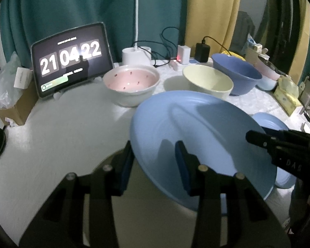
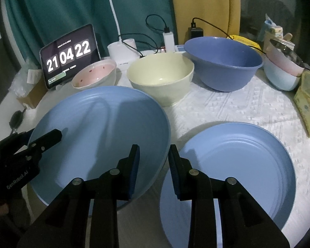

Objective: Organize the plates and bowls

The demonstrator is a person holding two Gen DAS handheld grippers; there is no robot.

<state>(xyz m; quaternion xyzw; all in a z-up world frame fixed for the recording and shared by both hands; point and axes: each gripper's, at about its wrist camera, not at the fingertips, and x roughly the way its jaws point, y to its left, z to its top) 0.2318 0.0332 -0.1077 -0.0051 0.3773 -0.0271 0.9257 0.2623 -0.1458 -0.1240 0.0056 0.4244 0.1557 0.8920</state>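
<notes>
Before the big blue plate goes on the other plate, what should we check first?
1. Left gripper clamps the big plate's rim: ok.
2. Right gripper clamps the opposite rim: ok.
3. Big plate has nothing on it: ok.
4. Second plate is bare, ready to take it: ok.
5. Cream bowl is clear of the plate's far edge: cannot tell, they look close.
6. Plate held level: not ok, it tilts.

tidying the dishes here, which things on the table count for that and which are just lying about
For the job:
- large blue plate, both grippers at its rim
- second blue plate
- pink bowl
- cream bowl
- dark blue bowl

Lying about:
- tablet clock
- chargers and cables
- tissue pack
- cardboard box
</notes>
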